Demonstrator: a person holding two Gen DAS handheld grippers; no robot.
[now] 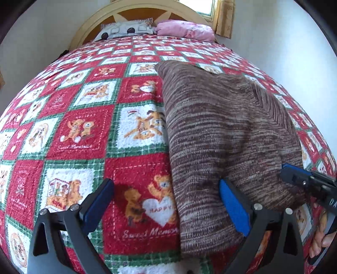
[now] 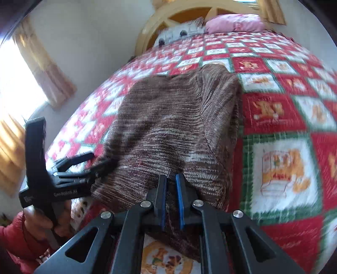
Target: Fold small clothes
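Note:
A brown knitted sweater (image 1: 221, 137) lies folded lengthwise on the red, white and green bear-print blanket (image 1: 84, 130). My left gripper (image 1: 166, 202) is open, its jaws straddling the sweater's near left edge without holding it. My right gripper (image 2: 171, 189) is shut on the sweater's near edge (image 2: 168, 130), with the fabric pinched between the blue pads. The right gripper also shows in the left wrist view (image 1: 294, 175) at the sweater's near right corner. The left gripper shows in the right wrist view (image 2: 84, 164) at the sweater's left edge.
Two pillows, one spotted grey (image 1: 124, 29) and one pink (image 1: 185, 29), lie against the yellow headboard (image 1: 101, 16) at the far end. A curtained window (image 2: 19, 90) is on the left wall. The blanket (image 2: 284, 118) stretches wide on both sides of the sweater.

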